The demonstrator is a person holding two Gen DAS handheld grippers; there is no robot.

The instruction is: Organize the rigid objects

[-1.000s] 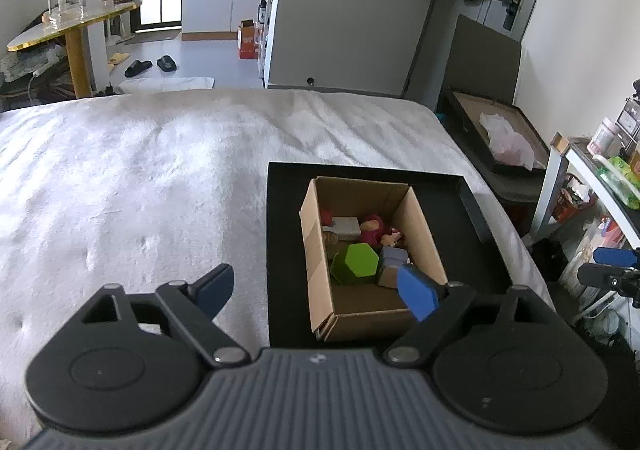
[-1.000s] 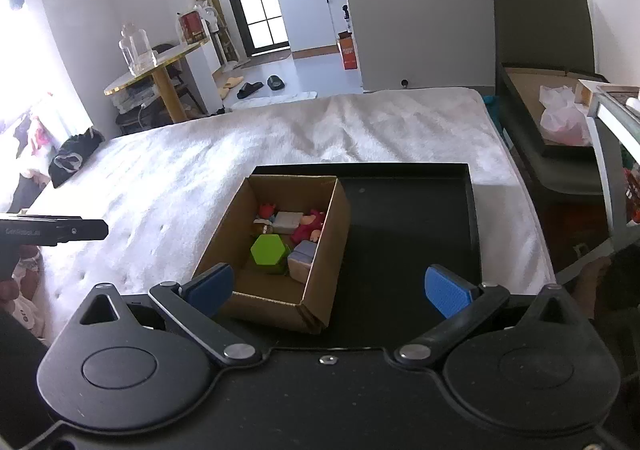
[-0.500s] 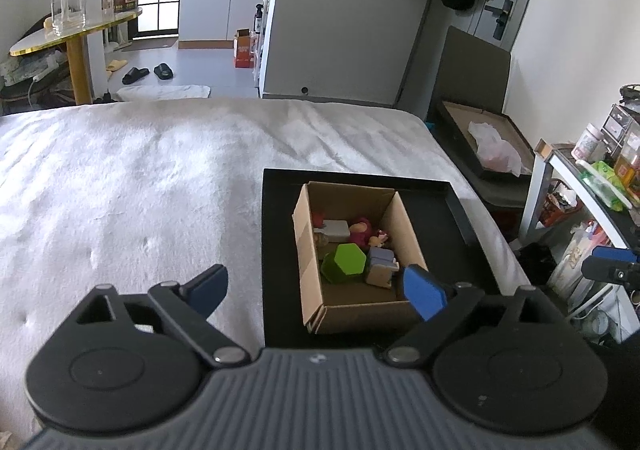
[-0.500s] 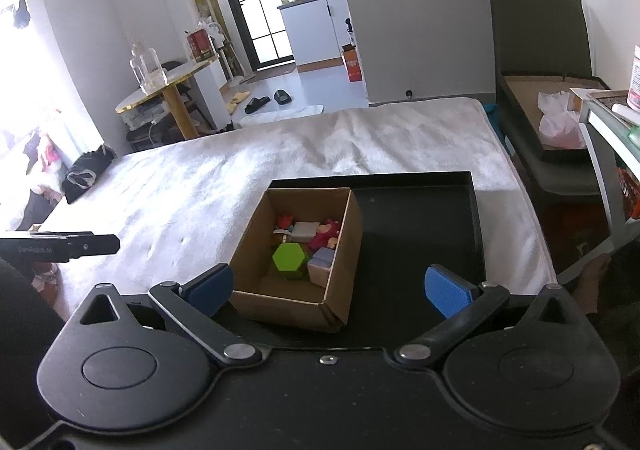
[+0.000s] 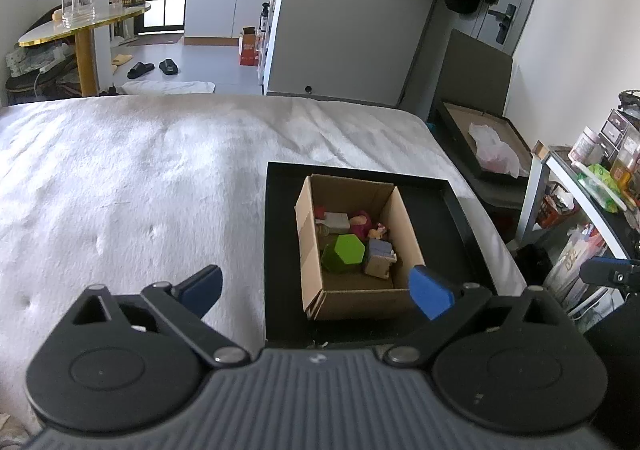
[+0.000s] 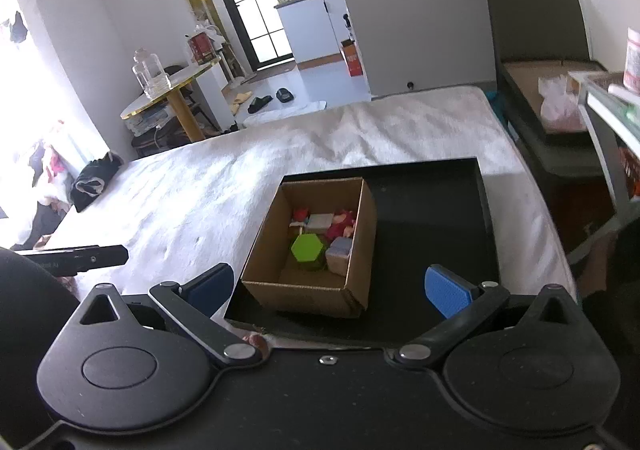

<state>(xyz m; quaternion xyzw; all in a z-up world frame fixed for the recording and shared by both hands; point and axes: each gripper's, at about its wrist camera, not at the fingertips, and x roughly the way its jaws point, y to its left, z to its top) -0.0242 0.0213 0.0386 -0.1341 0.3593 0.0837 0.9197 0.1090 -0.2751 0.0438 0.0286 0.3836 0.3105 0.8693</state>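
An open cardboard box (image 5: 316,250) (image 6: 364,234) stands on a black tray (image 5: 460,218) (image 6: 432,218) on the white bed. Inside lie a green hexagonal block (image 5: 349,249) (image 6: 306,246), a grey-blue block (image 5: 380,249) (image 6: 341,248), a white block (image 5: 336,219) (image 6: 320,220) and red-pink pieces (image 5: 360,219) (image 6: 345,219). My left gripper (image 5: 316,290) is open and empty, held back from the box's near side. My right gripper (image 6: 328,288) is open and empty, also short of the box.
The white bed (image 5: 140,178) spreads to the left of the tray. A shelf with bottles (image 5: 600,170) stands off the bed's right edge. A dark crate with a plastic bag (image 5: 488,142) sits beyond. A round gold table (image 6: 176,90) stands far left.
Both grippers have pulled back and up from the box, which now looks smaller and farther. Both stay open and empty. The box contents have not moved.
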